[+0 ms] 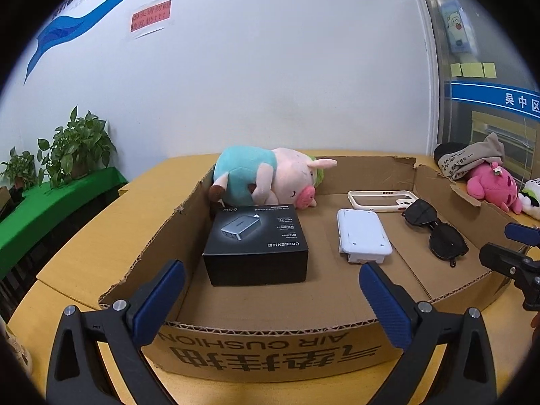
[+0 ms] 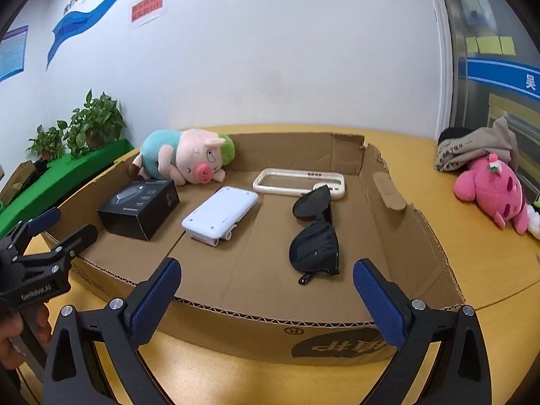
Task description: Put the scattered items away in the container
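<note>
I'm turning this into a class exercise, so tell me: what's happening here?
A person holds two grippers, left and right, both open and empty, near a shallow cardboard box on a table. Inside lie a pig plush, black box, white device, phone case and sunglasses. A pink plush and a cloth bundle sit outside.

Corrugated cardboard tray [image 2: 401,209], glossy plastic sunglasses [image 2: 315,236], soft cloth pig [image 2: 189,158].
</note>
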### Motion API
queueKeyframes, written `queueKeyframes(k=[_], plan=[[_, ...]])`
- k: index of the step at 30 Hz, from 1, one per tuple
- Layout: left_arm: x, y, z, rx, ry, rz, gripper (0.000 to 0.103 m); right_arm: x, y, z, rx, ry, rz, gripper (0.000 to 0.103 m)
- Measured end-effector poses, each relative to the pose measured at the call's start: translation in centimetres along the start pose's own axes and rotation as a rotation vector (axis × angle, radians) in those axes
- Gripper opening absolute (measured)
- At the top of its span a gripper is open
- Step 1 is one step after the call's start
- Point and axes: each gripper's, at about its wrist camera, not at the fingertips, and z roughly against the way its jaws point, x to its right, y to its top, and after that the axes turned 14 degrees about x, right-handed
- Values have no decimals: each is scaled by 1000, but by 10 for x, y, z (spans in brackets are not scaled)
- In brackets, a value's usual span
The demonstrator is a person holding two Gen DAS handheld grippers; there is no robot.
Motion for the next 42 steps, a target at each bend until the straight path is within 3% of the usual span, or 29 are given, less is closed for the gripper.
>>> queueKeyframes(k=[5, 16, 42], plan=[[0, 0, 0, -2, 3, -2, 103, -1, -8, 9, 89, 5, 18, 103], [0, 1, -1, -2, 5, -1, 103, -3, -5, 5, 89, -38, 16, 103], [-1, 2, -10, -17, 28, -9, 103, 0, -4, 0, 83, -35, 15, 103]])
